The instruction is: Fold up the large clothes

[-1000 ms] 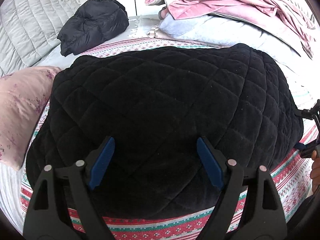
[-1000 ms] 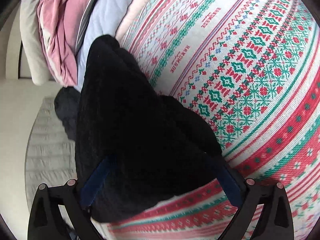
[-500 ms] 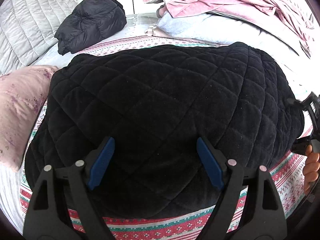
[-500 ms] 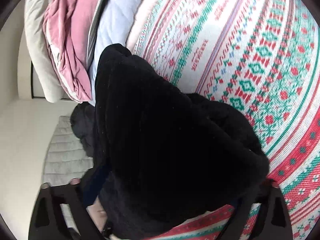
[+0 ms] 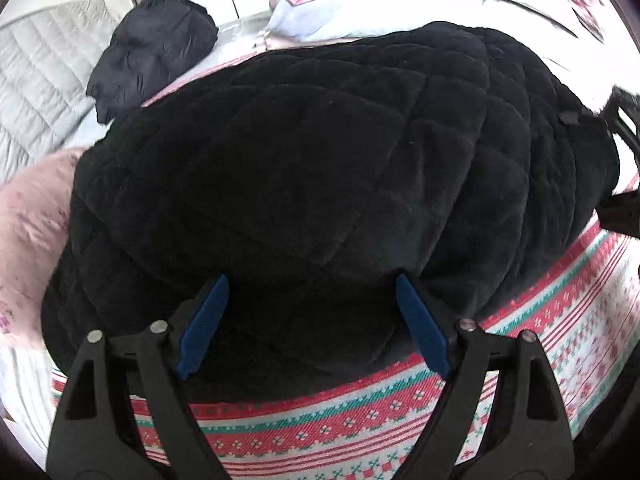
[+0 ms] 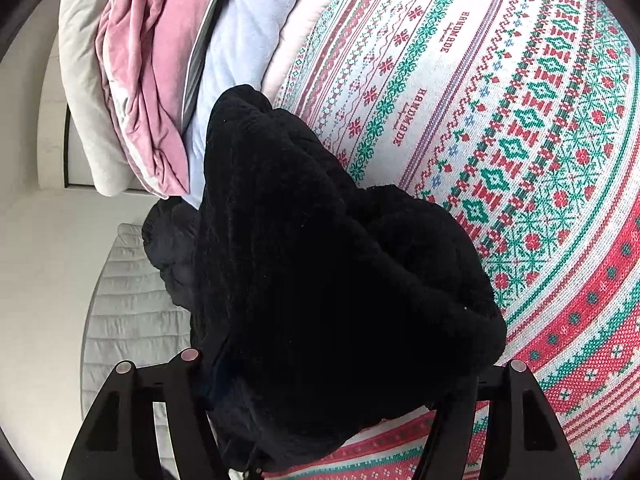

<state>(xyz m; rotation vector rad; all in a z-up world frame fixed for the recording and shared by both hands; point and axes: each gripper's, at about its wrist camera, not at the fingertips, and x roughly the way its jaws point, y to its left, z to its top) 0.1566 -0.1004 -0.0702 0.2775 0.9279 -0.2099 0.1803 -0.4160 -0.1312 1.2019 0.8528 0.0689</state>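
the black jacket (image 5: 320,168) is lying bunched on the patterned blanket (image 5: 560,344), its near edge showing bare blanket. the left gripper (image 5: 312,320) is hovering with fingers apart. the right gripper (image 6: 320,392) is buried in jacket folds; grip unclear.

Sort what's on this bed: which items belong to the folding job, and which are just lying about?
Job:
- black quilted jacket
- left gripper
- right gripper

Lying about:
- dark puffer jacket
- pink pillow
- pink velvet bedding
- patterned bedspread
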